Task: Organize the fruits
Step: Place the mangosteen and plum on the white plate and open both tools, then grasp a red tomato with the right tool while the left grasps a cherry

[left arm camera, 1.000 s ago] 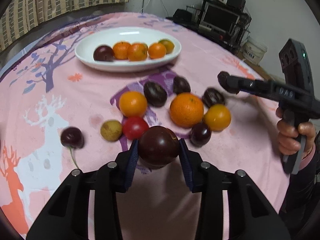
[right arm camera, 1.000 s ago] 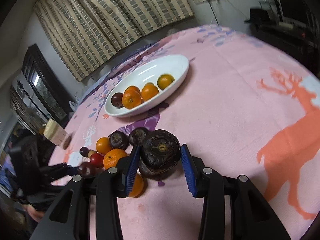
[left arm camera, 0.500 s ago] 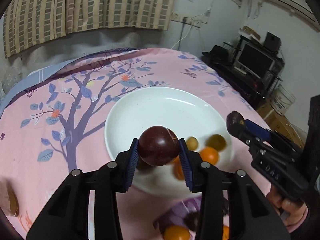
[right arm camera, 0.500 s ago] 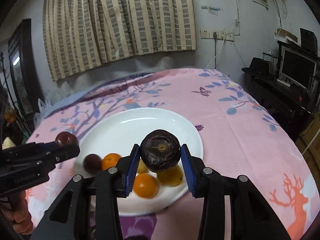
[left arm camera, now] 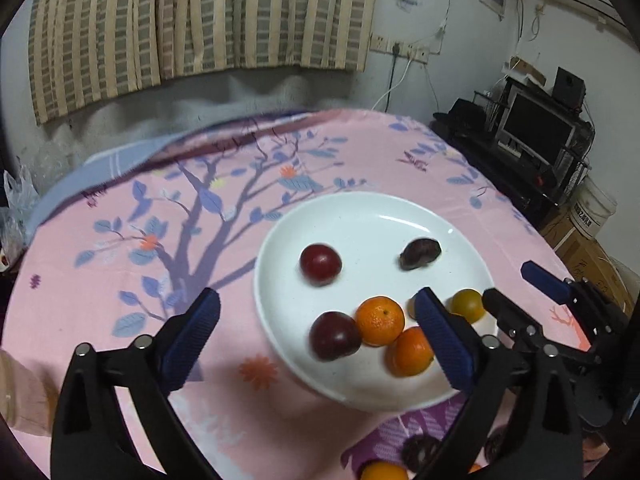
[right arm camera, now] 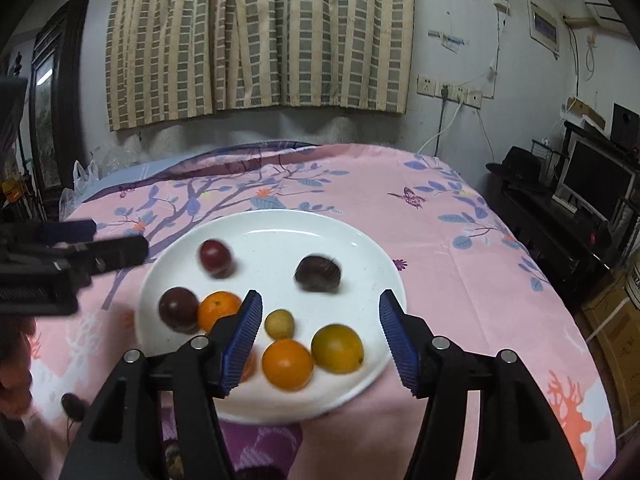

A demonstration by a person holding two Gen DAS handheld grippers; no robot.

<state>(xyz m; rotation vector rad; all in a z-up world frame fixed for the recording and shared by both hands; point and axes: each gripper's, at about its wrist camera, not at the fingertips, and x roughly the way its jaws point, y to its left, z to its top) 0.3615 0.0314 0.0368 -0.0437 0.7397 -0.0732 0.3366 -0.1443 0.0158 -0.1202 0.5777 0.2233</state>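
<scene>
The white plate [left arm camera: 372,224] [right arm camera: 280,236] lies on the pink cloth below both grippers. My left gripper [left arm camera: 316,300] hangs over its left half, jaws opening wide with nothing between them. A red plum [left arm camera: 320,264] [right arm camera: 215,258] lies loose on the plate past its tips. My right gripper [right arm camera: 320,300] is over the plate's near right part, jaws opening and empty. A dark wrinkled fruit [right arm camera: 318,273] [left arm camera: 420,254] rests just beyond it. Another dark plum [left arm camera: 334,336], two oranges [left arm camera: 379,320] [right arm camera: 287,364], a yellow-green citrus [right arm camera: 337,348] and a small yellowish fruit [right arm camera: 279,323] share the plate.
Loose fruit stays on the cloth near the plate's front edge: an orange [left arm camera: 380,472], a dark fruit [left arm camera: 420,448] and a cherry [right arm camera: 72,400]. A TV stand [right arm camera: 592,196] stands off the table's right side. A striped curtain [right arm camera: 260,40] hangs behind.
Both grippers travelled from the loose fruit pile to above the plate. Both then opened: the red plum left the left jaws and the dark wrinkled fruit left the right jaws, onto the plate.
</scene>
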